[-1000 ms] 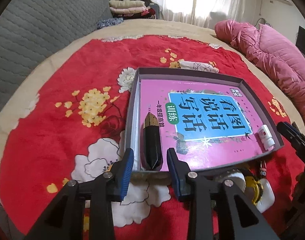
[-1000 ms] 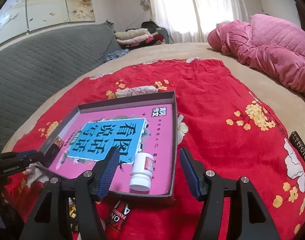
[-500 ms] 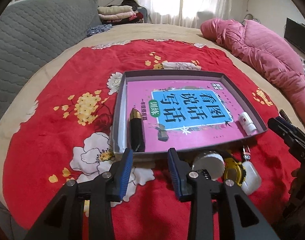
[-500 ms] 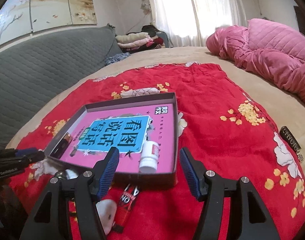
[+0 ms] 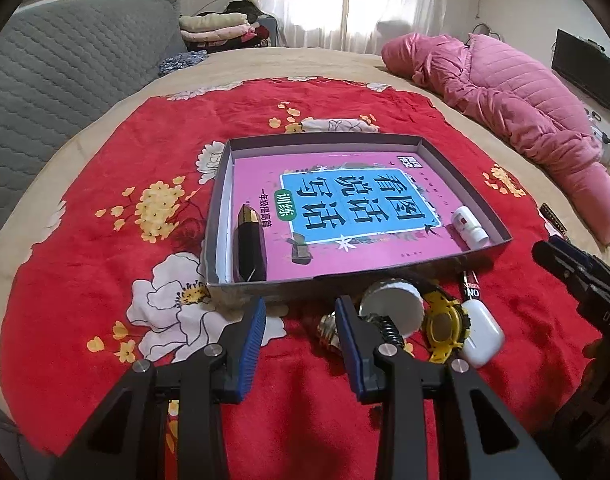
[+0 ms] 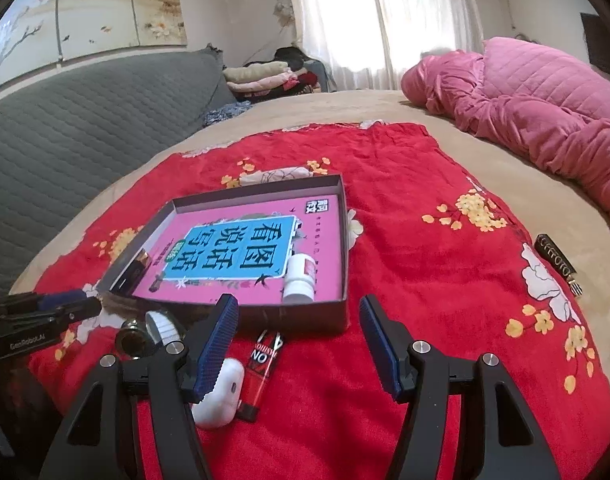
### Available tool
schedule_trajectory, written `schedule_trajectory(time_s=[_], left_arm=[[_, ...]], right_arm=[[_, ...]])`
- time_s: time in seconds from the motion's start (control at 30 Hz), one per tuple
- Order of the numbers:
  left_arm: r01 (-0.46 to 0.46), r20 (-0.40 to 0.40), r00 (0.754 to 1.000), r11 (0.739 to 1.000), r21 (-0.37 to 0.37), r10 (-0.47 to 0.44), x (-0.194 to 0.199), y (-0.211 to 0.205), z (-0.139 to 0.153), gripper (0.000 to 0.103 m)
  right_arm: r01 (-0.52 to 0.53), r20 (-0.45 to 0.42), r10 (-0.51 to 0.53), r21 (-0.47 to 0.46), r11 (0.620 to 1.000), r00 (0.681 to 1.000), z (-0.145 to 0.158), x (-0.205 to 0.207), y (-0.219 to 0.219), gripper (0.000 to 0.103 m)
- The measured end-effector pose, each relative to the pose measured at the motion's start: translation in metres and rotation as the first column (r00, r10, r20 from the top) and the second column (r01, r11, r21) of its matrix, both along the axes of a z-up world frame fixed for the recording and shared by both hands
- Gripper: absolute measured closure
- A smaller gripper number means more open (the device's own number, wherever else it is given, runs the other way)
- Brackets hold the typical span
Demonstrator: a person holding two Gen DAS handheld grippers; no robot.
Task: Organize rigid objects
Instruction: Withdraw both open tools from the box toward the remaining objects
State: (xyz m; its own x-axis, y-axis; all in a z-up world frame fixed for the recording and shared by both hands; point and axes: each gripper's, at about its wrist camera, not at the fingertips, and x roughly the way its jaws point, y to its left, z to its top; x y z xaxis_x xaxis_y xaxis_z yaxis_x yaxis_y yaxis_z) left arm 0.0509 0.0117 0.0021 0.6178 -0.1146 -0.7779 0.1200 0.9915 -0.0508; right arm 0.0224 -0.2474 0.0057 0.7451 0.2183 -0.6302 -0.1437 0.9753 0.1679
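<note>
A shallow grey box (image 5: 453, 158) (image 6: 343, 240) lies on the red flowered blanket and holds a pink book (image 5: 345, 200), a dark faceted bottle (image 5: 249, 248) at its left and a small white bottle (image 5: 469, 226) (image 6: 301, 278) at its right. In front of the box lie a white cap (image 5: 393, 306), a brass piece (image 5: 329, 330), a yellow tape measure (image 5: 445, 328), a white earbud case (image 5: 481, 336) (image 6: 221, 396) and a red lighter (image 6: 261, 372). My left gripper (image 5: 301, 336) hovers open over the blanket before the box. My right gripper (image 6: 301, 348) stands open above the lighter, holding nothing.
A dark hair clip (image 6: 555, 262) lies on the blanket at the right. A pink quilt (image 6: 545, 108) is bunched at the bed's far right, a grey padded headboard (image 6: 85, 120) runs along the left, and folded clothes (image 6: 265, 76) are stacked at the back.
Both grippers have drawn back from the box toward the near edge of the blanket. The loose items in front of the box have come into view. Nothing was picked up.
</note>
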Motion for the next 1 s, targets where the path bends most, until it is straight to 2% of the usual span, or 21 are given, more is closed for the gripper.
schedule_trajectory(time_s=[0.6,1.0], left_arm=[[0.056,-0.022,0.998,0.998,0.004,-0.056,-0.014,-0.012,-0.006,0.067],[0.056,-0.063,0.996,0.998,0.002,-0.056,-0.013,-0.011,-0.016,0.067]], right_arm=[[-0.085,-0.095,0.083,-0.016,0.996,0.992,-0.007,-0.020,0.027,0.038],[-0.144,-0.173,0.135,-0.041,0.989,0.976,-0.019,-0.021,0.042,0.038]])
